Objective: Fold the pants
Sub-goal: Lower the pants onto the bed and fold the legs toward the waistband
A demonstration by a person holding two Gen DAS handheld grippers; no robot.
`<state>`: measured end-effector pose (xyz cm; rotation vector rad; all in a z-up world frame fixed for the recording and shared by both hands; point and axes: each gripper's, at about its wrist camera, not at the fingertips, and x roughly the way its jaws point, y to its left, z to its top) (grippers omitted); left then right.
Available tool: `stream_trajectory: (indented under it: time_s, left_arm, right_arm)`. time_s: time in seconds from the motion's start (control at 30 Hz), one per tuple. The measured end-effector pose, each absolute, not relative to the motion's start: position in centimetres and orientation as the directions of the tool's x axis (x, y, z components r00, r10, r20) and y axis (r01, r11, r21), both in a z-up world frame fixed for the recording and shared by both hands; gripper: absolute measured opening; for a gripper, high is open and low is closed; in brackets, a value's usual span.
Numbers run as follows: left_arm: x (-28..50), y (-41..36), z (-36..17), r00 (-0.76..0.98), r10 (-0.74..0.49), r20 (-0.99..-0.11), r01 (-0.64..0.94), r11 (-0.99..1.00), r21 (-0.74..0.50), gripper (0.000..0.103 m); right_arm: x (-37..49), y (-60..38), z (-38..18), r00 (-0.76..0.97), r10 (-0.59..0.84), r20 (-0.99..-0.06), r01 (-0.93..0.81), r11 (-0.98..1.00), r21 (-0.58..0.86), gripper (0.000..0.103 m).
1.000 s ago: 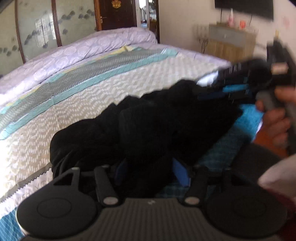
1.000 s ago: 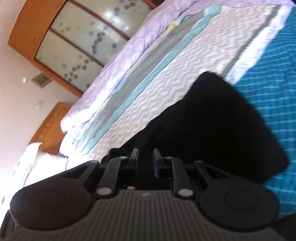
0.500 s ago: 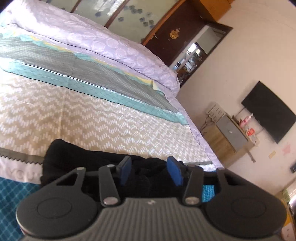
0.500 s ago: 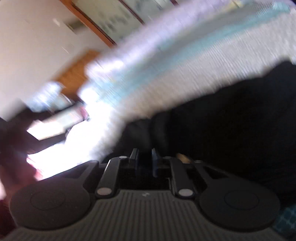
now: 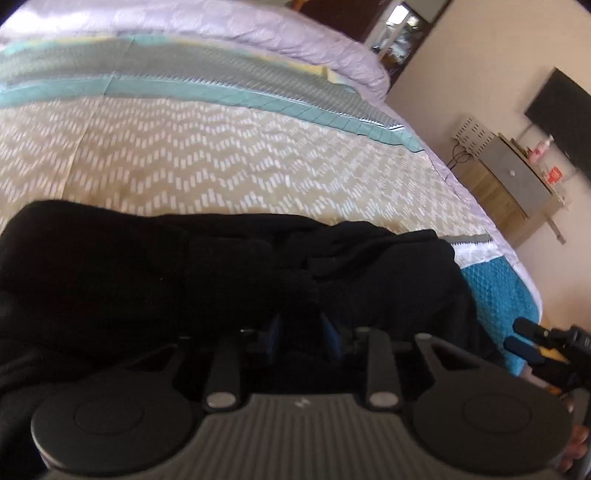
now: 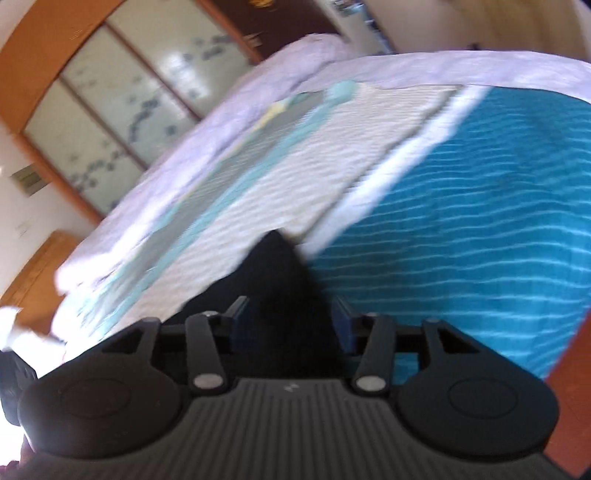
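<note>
The black pants [image 5: 184, 269] lie bunched on the bed, spread across the lower half of the left wrist view. My left gripper [image 5: 301, 328] is shut on a fold of the pants; its blue pads are close together with black cloth between them. In the right wrist view a corner of the pants [image 6: 273, 273] pokes up between the fingers. My right gripper [image 6: 291, 321] is open, its blue pads wide apart on either side of that cloth. The right gripper also shows at the right edge of the left wrist view [image 5: 532, 341].
The bed has a beige chevron quilt [image 5: 221, 155] with teal and grey stripes and a teal section [image 6: 461, 221] near its foot. A lilac duvet [image 5: 221, 26] lies along the far side. A cabinet [image 5: 517, 177] and a wall TV [image 5: 561, 118] stand on the right.
My right gripper has opened and let go of the pants, swinging to face the foot of the bed. My left gripper has closed on the pants.
</note>
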<state>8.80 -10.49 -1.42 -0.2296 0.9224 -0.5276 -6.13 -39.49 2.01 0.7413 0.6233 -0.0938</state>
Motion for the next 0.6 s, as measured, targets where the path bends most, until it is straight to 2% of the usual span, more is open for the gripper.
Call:
stream_trajectory:
  time_s: [0.1,0.2,0.23,0.3,0.4,0.47,0.5,0.57,0.6]
  left_arm:
    - [8.6,-11.1,-1.0,0.493,-0.492,-0.718,0.326,0.869,-0.372,0.026]
    - [8.4,-11.0,-0.3,0.484,-0.490,-0.725,0.324,0.870,-0.372,0.027]
    - [8.3,-10.6,0.2,0.471,-0.502,-0.725,0.308,0.864,-0.398,0.030]
    - [8.2,-9.6,1.5,0.450,-0.534,-0.716,0.262,0.845,-0.467,0.042]
    - [7.5,-8.3,5.0,0.491,-0.579,-0.651,0.263,0.811,-0.523,0.051]
    - [7.1,-8.5,7.4,0.510,-0.596,-0.620,0.298,0.798,-0.523,0.070]
    - [7.0,-8.8,8.4,0.504,-0.608,-0.613,0.320,0.791,-0.522,0.085]
    - [7.1,-9.5,9.9,0.486,-0.629,-0.607,0.360,0.777,-0.517,0.099]
    - [7.2,-10.0,10.4,0.470,-0.635,-0.613,0.378,0.772,-0.510,0.102]
  right_arm:
    - [-5.3,-38.8,0.3,0.789,0.215,-0.575,0.273,0.716,0.642,0.054]
    - [-4.0,-36.7,-0.6,0.756,0.241,-0.608,0.242,0.761,0.602,0.054]
    - [-3.8,-36.0,-0.2,0.750,0.225,-0.622,0.237,0.786,0.571,0.046]
    - [-3.6,-35.2,0.8,0.731,0.215,-0.647,0.241,0.806,0.541,0.017]
    - [-4.1,-32.9,4.3,0.803,0.239,-0.546,0.132,0.822,0.554,0.016]
    - [-4.3,-30.4,6.7,0.829,0.277,-0.485,0.032,0.843,0.537,0.016]
    - [-4.3,-29.1,7.6,0.833,0.312,-0.458,-0.019,0.842,0.539,0.016]
    - [-4.0,-26.1,8.8,0.822,0.371,-0.431,-0.111,0.848,0.519,0.016]
    - [-3.8,-24.4,9.2,0.814,0.387,-0.433,-0.149,0.860,0.488,0.016]
